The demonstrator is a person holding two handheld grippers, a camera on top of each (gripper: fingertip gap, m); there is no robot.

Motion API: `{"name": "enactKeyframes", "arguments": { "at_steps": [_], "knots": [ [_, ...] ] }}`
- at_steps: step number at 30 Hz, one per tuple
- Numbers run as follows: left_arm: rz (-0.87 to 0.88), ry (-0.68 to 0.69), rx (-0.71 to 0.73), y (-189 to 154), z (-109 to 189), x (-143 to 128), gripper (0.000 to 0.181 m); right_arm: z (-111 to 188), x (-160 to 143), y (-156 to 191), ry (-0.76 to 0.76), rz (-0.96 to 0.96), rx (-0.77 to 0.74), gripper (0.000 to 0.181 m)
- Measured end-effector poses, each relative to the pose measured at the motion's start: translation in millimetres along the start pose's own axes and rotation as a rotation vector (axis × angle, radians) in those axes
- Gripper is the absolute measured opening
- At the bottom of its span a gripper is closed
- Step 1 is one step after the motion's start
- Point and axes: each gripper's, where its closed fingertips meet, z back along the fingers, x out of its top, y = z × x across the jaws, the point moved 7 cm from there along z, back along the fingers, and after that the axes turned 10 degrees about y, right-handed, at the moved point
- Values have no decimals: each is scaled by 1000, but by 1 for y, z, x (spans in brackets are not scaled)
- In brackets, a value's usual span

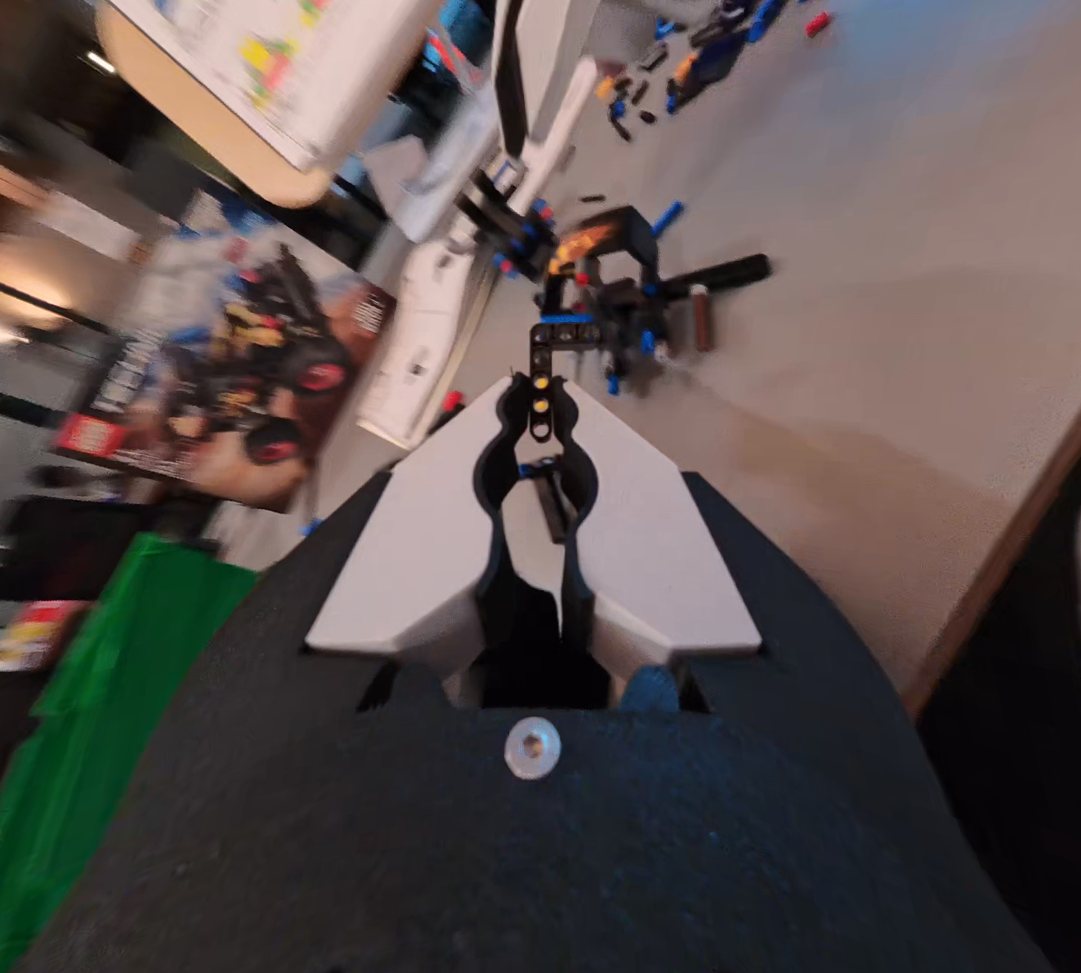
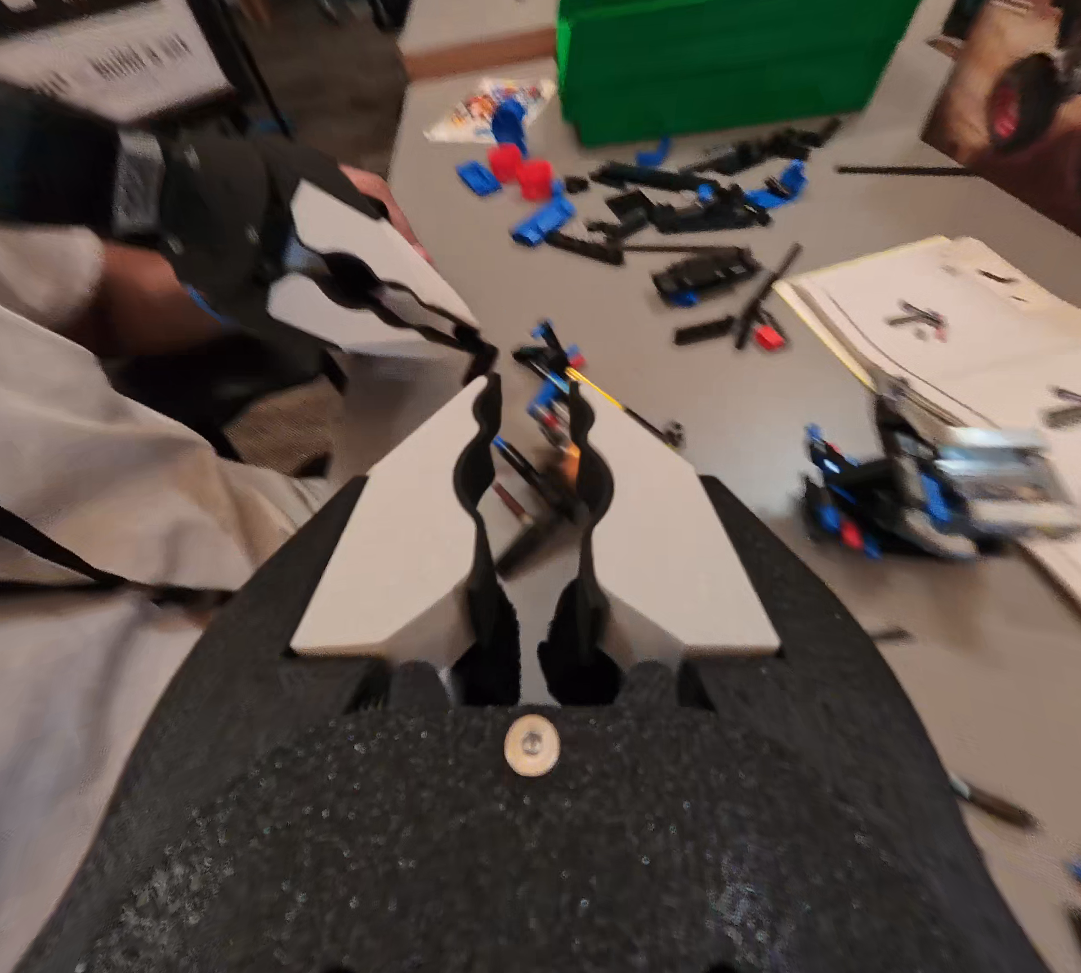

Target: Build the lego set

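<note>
Left gripper holding a beam, right gripper empty, both over the grey table [image 2: 731,418].

Landmark: green bin [image 2: 731,26]. Loose bricks [image 2: 672,208] just before it; I see my right gripper [image 2: 535,389] parted, nearer still; left gripper [image 1: 537,389] clamps the black L-shaped beam [image 1: 541,360].

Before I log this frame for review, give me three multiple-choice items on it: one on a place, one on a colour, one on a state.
1. Where is the black L-shaped beam?
A. Between the left gripper's jaws
B. In the bin
C. On the booklet

2. What colour is the bin?
A. Red
B. Green
C. Yellow

3. How are the right gripper's jaws?
A. Shut on a beam
B. Open, empty
C. Out of view

A: the left wrist view shows the jaws closed on it. B: its walls are green. B: a clear gap shows between them.
</note>
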Motion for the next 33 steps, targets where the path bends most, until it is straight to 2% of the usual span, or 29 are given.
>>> {"name": "enactKeyframes", "arguments": {
  "at_steps": [2,5,8,11,12,14,16,17,18,21,23,26,30,33],
  "knots": [
    [-93,-32,158,2,5,9,6,-14,7,13,-39,-5,29,24],
    [-195,-82,269,-1,8,17,6,-28,8,21,-8,18,43,26],
    [-219,-92,316,-2,6,19,6,-33,7,23,1,-32,127,24],
    [-206,-110,298,-5,5,22,6,-32,7,25,-10,23,68,9],
    [-202,-119,297,-5,5,23,5,-31,7,26,-9,52,50,9],
    [-159,-122,215,-7,5,20,6,-30,6,26,11,75,42,8],
    [-19,-144,57,-6,10,15,10,-29,4,25,26,102,10,8],
    [69,-142,-38,-2,12,10,19,-28,2,24,31,125,-13,8],
    [170,-102,-129,5,11,1,28,-27,1,23,41,142,-33,8],
    [428,114,-349,25,-3,-36,32,-26,-2,22,68,178,-57,8],
    [522,112,-401,37,-6,-47,27,-26,-2,26,70,202,-57,8],
    [567,202,-581,35,-19,-55,28,-28,-5,31,90,247,-58,8],
    [514,284,-607,31,-33,-59,29,-28,-8,32,106,265,-52,8],
    [486,282,-621,27,-38,-58,23,-28,-9,31,104,250,-43,8]
  ]
}}
